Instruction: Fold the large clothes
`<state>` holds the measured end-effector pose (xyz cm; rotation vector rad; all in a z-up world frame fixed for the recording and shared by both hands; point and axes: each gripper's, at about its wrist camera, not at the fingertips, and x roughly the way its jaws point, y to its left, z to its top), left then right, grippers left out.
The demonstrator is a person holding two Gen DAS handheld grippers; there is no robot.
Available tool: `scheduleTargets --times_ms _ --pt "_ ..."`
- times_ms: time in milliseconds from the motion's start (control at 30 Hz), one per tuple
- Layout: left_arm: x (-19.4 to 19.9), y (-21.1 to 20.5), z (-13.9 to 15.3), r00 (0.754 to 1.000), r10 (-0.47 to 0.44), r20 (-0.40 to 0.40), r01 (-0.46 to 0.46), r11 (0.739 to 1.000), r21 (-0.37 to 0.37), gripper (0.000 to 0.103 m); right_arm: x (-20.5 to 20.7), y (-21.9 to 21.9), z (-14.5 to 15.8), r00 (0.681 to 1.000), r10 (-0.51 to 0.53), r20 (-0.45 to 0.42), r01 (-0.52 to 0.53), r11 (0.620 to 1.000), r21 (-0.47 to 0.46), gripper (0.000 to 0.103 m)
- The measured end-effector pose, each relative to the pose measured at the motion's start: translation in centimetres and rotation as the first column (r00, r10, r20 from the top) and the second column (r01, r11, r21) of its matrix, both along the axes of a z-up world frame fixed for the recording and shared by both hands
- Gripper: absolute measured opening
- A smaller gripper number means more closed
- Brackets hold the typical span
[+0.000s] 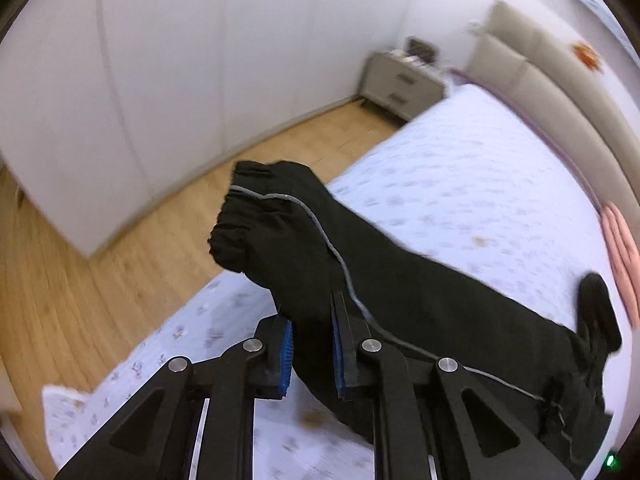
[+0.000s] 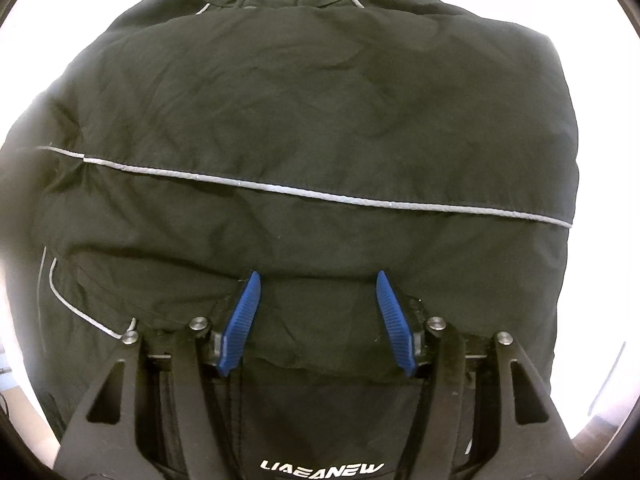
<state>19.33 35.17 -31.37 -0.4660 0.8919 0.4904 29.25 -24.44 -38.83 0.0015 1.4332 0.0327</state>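
A large black jacket (image 2: pixel 320 120) with thin grey reflective piping lies spread on the bed. In the left wrist view my left gripper (image 1: pixel 312 344) is shut on the jacket's black sleeve (image 1: pixel 288 232) and holds it lifted above the bed, cuff pointing away. The sleeve runs back to the right toward the jacket body (image 1: pixel 520 360). In the right wrist view my right gripper (image 2: pixel 318 316) is open, its blue fingers (image 2: pixel 240 320) spread wide and resting on the jacket's lower back near the hem. Nothing is pinched between them.
The bed (image 1: pixel 480 168) has a white floral cover and a beige padded headboard (image 1: pixel 532 68). A grey nightstand (image 1: pixel 400 80) stands by the far corner. White wardrobe doors (image 1: pixel 140 80) line the wooden floor (image 1: pixel 80 300). A pink item (image 1: pixel 624 256) lies at the bed's right edge.
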Motion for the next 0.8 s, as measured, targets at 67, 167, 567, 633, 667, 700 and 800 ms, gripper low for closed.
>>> scheduleTargets --times_ms 67,167,567,633,667,700,800 --pt "0.2 -3.5 2.4 0.997 -0.077 0.028 0.075 0.995 0.059 0.015 0.0 -0.3 -0.1 1.000 -0.001 0.004 0.001 1.000 0.008 0.060" --pt "0.7 -8.9 5.0 0.983 -0.177 0.050 0.169 0.977 0.128 0.015 -0.1 -0.6 -0.1 1.000 -0.005 0.013 0.005 1.000 0.019 0.061" --pt "1.5 -29.7 8.2 0.844 -0.535 0.037 0.505 0.817 0.278 0.015 -1.2 -3.7 1.5 0.998 0.042 0.049 -0.048 0.989 0.141 0.062" --pt "1.4 -32.6 8.2 0.816 -0.577 0.030 0.547 0.789 0.281 0.015 -1.7 -5.2 2.6 0.997 0.026 0.068 -0.037 0.986 0.162 0.062" --pt "1.3 -34.2 8.1 0.800 -0.600 0.026 0.570 0.771 0.284 0.015 -2.0 -6.3 3.2 0.997 0.013 0.079 -0.026 0.984 0.174 0.062" --pt "1.3 -35.9 7.8 0.779 -0.627 0.024 0.597 0.752 0.279 0.015 -2.2 -7.1 3.5 0.997 0.004 0.083 -0.019 0.984 0.180 0.062" --pt "0.7 -40.4 7.0 0.722 -0.692 0.014 0.665 0.699 0.265 0.015 -3.1 -9.9 4.3 0.996 -0.024 0.090 0.006 0.981 0.193 0.062"
